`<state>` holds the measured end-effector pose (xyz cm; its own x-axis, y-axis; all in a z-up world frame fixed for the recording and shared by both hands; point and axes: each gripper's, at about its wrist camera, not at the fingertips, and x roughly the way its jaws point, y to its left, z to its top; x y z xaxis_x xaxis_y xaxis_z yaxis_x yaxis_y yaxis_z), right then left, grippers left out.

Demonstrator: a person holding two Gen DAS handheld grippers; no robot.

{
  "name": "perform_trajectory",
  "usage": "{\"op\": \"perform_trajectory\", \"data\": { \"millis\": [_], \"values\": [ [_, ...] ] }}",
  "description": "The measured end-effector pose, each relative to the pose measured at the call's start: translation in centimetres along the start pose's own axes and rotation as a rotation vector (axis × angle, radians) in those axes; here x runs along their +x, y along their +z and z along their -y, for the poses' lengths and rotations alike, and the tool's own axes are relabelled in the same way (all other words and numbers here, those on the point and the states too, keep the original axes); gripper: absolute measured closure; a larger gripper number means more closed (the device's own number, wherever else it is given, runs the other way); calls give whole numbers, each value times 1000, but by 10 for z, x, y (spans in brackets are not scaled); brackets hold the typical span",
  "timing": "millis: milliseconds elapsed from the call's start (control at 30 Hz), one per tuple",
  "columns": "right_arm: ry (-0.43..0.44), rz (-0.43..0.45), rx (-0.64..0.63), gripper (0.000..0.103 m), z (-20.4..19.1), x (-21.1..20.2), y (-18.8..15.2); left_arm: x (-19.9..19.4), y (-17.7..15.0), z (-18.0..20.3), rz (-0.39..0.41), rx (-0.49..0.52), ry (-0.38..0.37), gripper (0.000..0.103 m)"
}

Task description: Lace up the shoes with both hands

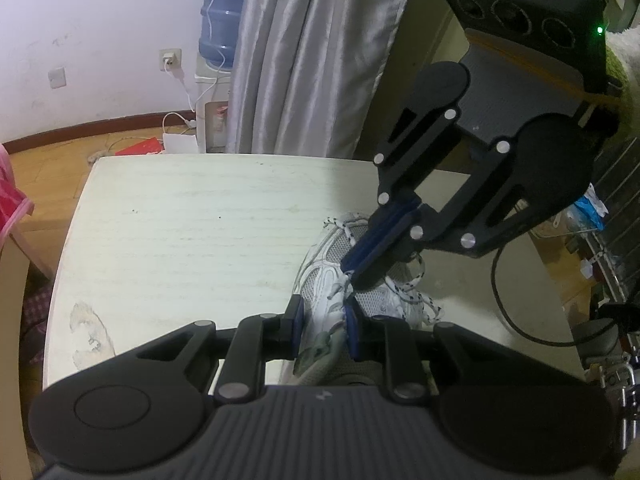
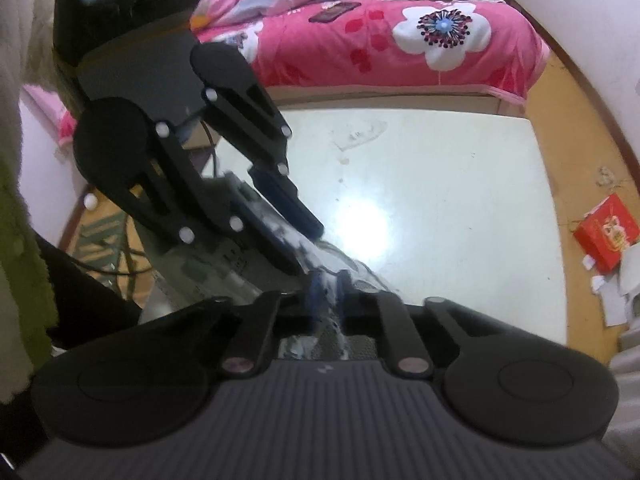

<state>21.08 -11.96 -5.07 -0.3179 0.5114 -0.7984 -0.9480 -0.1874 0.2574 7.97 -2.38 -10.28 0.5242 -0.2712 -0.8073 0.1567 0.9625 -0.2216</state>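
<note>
A white mesh sneaker [image 1: 324, 280] lies on the pale table [image 1: 192, 232] near its right edge. Its white lace with dark flecks [image 1: 416, 296] trails loose to the right. My left gripper [image 1: 322, 316] straddles the shoe's tongue and upper, with the jaws a shoe-width apart. My right gripper [image 1: 352, 274] comes in from the upper right with its blue pads pressed together on a lace strand above the eyelets. In the right wrist view the right gripper [image 2: 328, 284] is pinched on the white lace [image 2: 329, 280], and the left gripper [image 2: 304, 244] reaches in from the left. That view is blurred.
A black cable [image 1: 504, 304] loops off the table's right side by a wire rack [image 1: 612, 248]. A water dispenser [image 1: 216, 80] and grey curtain [image 1: 304, 60] stand behind the table. A pink bed [image 2: 380, 32] and a red box [image 2: 608, 236] on the floor show in the right wrist view.
</note>
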Motion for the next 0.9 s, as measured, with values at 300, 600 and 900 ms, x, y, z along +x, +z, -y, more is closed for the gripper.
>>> {"op": "perform_trajectory", "data": {
  "millis": [300,600,900],
  "values": [
    [24,-7,14,100,2,4,2,9,1,4,3,-8,5,81],
    [24,21,49,100,6,7,-1,-24,19,-2,25,-91,-21,81],
    [33,58,95,100,10,6,-8,-13,23,-6,-83,4,-28,95]
  ]
}}
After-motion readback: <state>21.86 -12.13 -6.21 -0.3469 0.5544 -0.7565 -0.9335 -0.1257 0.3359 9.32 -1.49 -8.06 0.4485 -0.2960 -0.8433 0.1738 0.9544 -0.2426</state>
